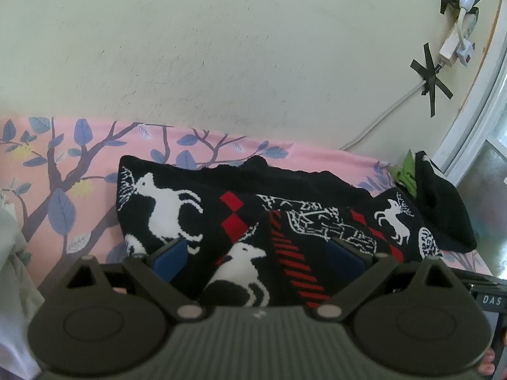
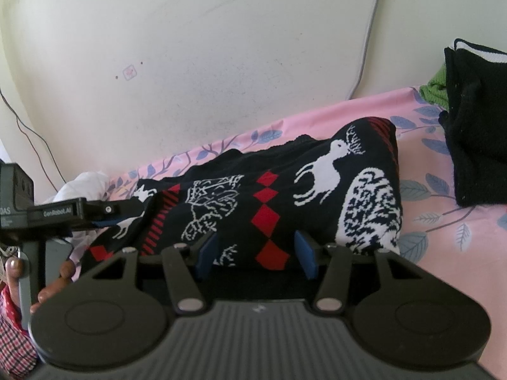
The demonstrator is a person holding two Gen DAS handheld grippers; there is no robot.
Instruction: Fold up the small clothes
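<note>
A black knit sweater (image 1: 240,209) with white deer and red diamonds lies bunched and partly folded on the pink leaf-print sheet (image 1: 63,171). My left gripper (image 1: 256,256) is open, its blue pads either side of the sweater's near edge. The sweater also shows in the right wrist view (image 2: 285,190). My right gripper (image 2: 256,253) is open over the sweater's near edge. The left gripper (image 2: 104,218) shows at the left there, at the sweater's left end.
A folded black garment (image 1: 443,209) on a green one (image 1: 405,174) sits at the sheet's right end; it also shows in the right wrist view (image 2: 475,126). White cloth (image 1: 12,253) lies at the left. A cream wall with a taped cable (image 1: 396,104) stands behind.
</note>
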